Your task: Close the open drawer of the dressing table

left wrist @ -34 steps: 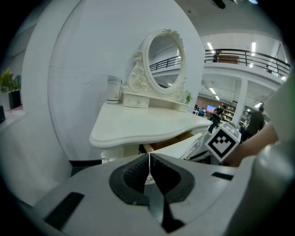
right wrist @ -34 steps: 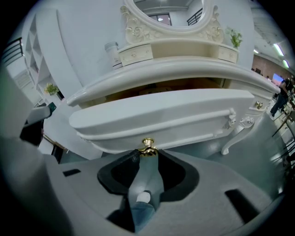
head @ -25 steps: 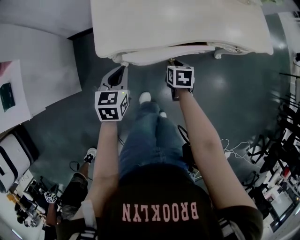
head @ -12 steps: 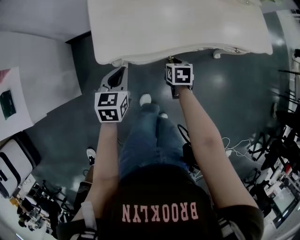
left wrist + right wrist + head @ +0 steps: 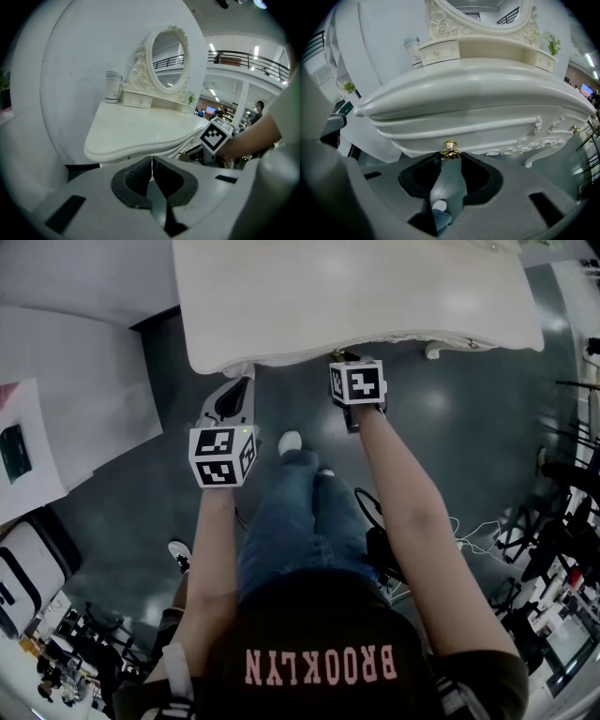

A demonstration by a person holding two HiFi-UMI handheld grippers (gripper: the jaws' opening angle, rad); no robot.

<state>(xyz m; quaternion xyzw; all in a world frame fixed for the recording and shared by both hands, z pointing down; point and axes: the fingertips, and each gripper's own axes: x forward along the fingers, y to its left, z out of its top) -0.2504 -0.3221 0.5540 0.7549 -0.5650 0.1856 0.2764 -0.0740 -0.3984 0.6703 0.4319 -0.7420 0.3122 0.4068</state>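
The white dressing table (image 5: 356, 296) fills the top of the head view. Its drawer front (image 5: 487, 129) lies almost flush under the table top's edge. A small gold knob (image 5: 450, 149) stands at the middle of the drawer front. My right gripper (image 5: 345, 360) is up against the drawer, and in the right gripper view its pad tips close on either side of the knob's base. My left gripper (image 5: 234, 390) hangs below the table's left front corner, clear of it. Its jaws (image 5: 151, 171) are shut with nothing between them.
An oval mirror (image 5: 168, 61) with small drawers and a jar (image 5: 112, 87) stand at the back of the table top. The person's legs and shoes (image 5: 291, 439) are just in front of the table. White panels (image 5: 84, 381) stand at left; cables (image 5: 469, 531) lie at right.
The drawer has slid in under the table top, and my right gripper has gone in with it towards the table. My left gripper has stayed where it was.
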